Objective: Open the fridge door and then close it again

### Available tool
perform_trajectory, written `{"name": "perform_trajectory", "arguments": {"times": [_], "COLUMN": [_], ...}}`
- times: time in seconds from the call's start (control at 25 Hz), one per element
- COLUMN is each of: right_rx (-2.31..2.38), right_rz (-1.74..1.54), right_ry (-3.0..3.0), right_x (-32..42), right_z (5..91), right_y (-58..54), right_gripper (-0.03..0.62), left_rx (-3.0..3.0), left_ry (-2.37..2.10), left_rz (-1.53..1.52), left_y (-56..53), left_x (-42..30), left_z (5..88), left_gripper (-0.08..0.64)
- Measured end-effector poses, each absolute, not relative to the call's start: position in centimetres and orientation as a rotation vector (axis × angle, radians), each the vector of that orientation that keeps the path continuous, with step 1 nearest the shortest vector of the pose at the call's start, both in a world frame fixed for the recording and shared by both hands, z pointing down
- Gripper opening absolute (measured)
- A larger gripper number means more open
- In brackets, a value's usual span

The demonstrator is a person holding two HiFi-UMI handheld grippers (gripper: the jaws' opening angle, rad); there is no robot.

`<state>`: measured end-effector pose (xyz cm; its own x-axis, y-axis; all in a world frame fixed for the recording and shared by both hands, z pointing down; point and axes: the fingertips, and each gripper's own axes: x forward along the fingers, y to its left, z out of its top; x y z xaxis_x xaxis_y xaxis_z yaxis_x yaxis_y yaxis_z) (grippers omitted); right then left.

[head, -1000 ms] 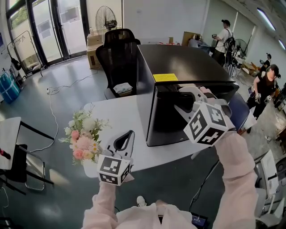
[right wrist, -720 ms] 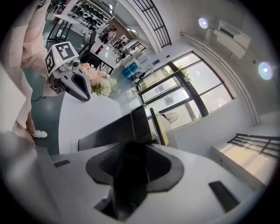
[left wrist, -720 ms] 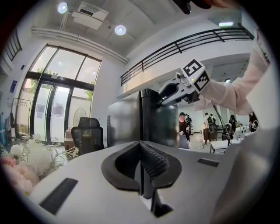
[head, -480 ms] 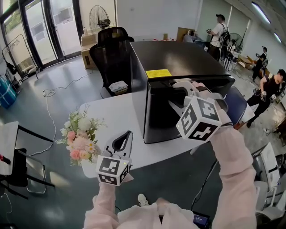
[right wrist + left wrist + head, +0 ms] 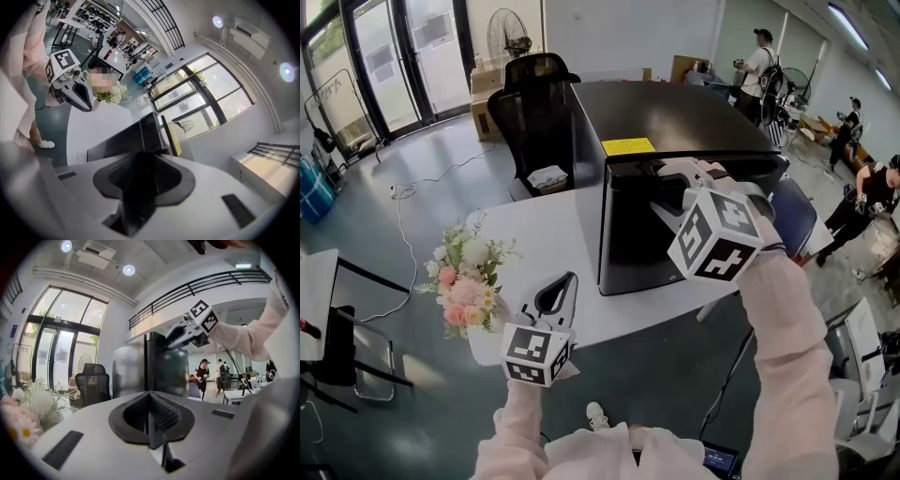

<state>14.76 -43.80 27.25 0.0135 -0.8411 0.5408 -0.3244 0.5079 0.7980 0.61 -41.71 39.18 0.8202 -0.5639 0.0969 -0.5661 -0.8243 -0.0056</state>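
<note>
A black mini fridge [image 5: 675, 122] with a yellow label [image 5: 627, 146] stands on the white table [image 5: 548, 239]. My right gripper [image 5: 661, 173] reaches over the top front corner of the fridge door [image 5: 628, 244]. Its jaws are closing, and in the right gripper view the door's dark edge [image 5: 136, 140] fills the gap between the pads of the right gripper [image 5: 140, 164]. My left gripper [image 5: 565, 281] hovers at the table's front edge, well left of the fridge. It is shut with nothing in it, the pads meeting in the left gripper view [image 5: 151, 401].
A bouquet of pink and white flowers [image 5: 467, 277] sits on the table's left end. A black office chair [image 5: 530, 103] stands behind the table. Several people [image 5: 759, 70] work at the back right. A cable [image 5: 408, 187] lies on the floor.
The head view has shifted a little, so the fridge and flowers sit further left. My right gripper stays at the door's top edge. The left gripper has not moved.
</note>
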Motion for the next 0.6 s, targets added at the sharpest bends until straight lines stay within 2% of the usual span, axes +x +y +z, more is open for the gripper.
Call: {"name": "perform_trajectory", "arguments": {"times": [0.6], "right_rx": [1.046], "right_rz": [-0.609], "right_ry": [-1.538], "right_x": [14.8], "right_z": [27.2], "right_y": [-43.4], "right_gripper": [0.117], "left_rx": [2.943], "left_ry": [-1.004], "left_rz": [0.146], "left_y": [-39.6], "left_x": [-0.8], "left_z": [39.1], "left_gripper": [0.011]}}
